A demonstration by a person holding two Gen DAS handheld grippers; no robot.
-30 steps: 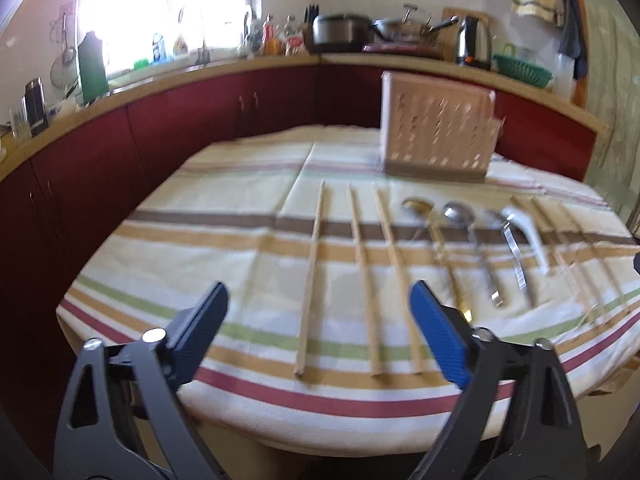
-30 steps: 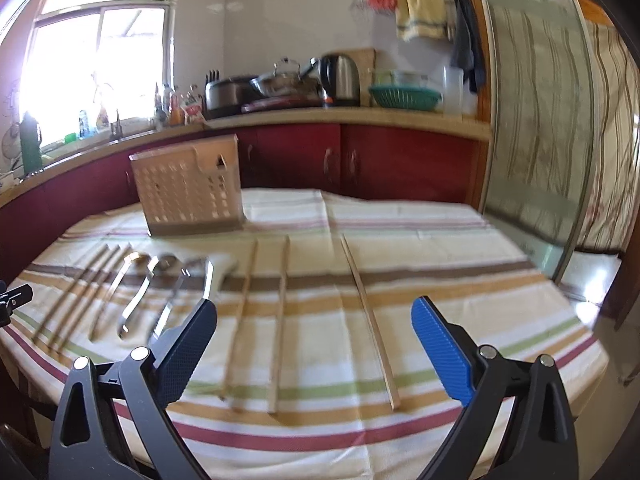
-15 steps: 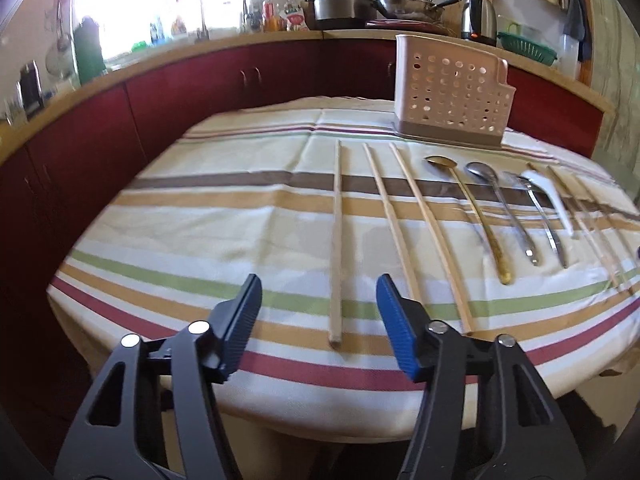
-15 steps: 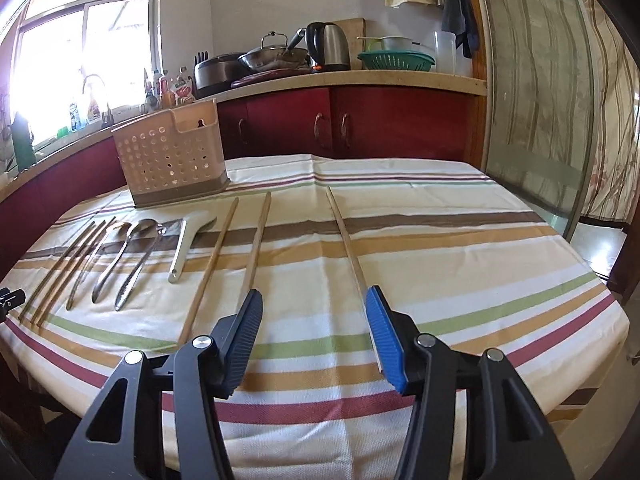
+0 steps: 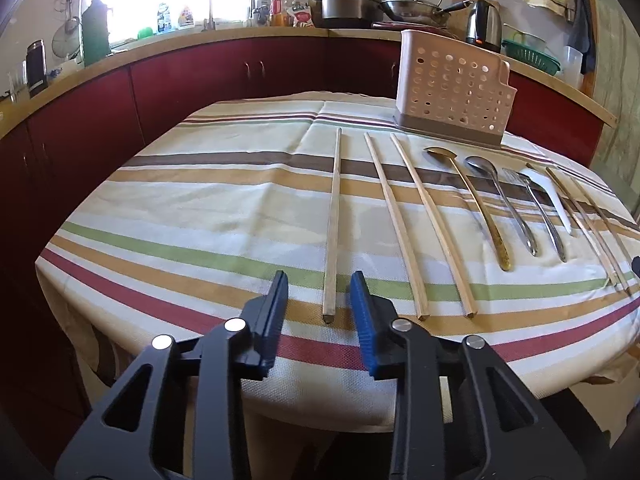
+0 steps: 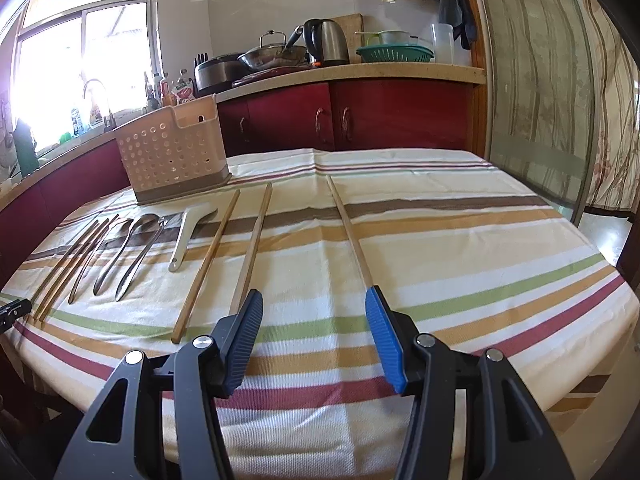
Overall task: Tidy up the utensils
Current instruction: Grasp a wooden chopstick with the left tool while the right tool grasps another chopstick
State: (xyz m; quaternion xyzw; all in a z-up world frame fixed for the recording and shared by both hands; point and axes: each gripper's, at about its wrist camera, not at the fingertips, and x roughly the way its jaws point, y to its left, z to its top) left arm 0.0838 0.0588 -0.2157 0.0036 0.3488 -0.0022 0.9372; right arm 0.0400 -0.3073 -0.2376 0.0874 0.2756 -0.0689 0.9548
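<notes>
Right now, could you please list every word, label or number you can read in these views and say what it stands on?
None can be read.
Bottles by the window: printed labels, too small and overexposed to read.
Red-and-white packet on the counter: print blurred.
Utensil holder, spoons, chopsticks, striped tablecloth: no markings visible.

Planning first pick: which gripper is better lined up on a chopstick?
Left. The left gripper, jaws closing, has the chopstick's near end between them, untouched. The right gripper frames bare cloth.
</notes>
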